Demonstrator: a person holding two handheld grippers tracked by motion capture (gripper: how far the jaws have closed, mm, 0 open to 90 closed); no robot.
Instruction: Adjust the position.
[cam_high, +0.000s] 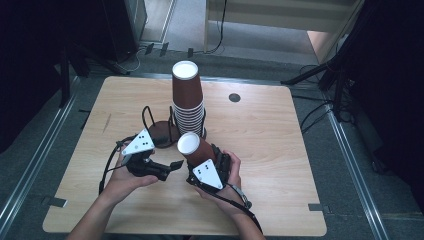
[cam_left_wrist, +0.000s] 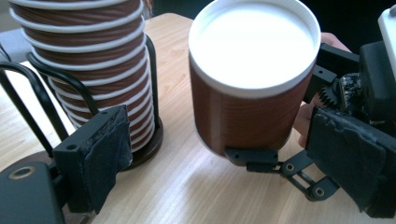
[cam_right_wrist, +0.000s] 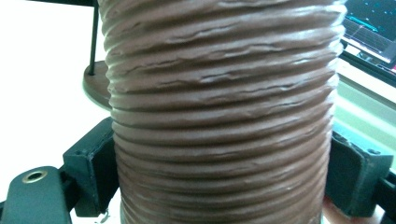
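A brown ribbed paper cup (cam_high: 192, 146) with a white bottom lies tilted in my right gripper (cam_high: 202, 159), whose jaws are shut on its sides. In the right gripper view the cup (cam_right_wrist: 224, 107) stands between both pads (cam_right_wrist: 91, 170). My left gripper (cam_high: 171, 170) is open just left of it, a little apart. In the left gripper view the held cup (cam_left_wrist: 252, 93) hangs ahead of my open left gripper (cam_left_wrist: 219, 163), white bottom toward the camera. A tall stack of upside-down brown cups (cam_high: 188, 95) stands behind, also seen as the stack (cam_left_wrist: 88, 60) at upper left.
A dark round base with black wire loops (cam_high: 160, 131) sits left of the stack on the wooden table (cam_high: 270, 145). A small round grey hole (cam_high: 234, 97) marks the tabletop behind. Black stands and cables ring the table on the floor.
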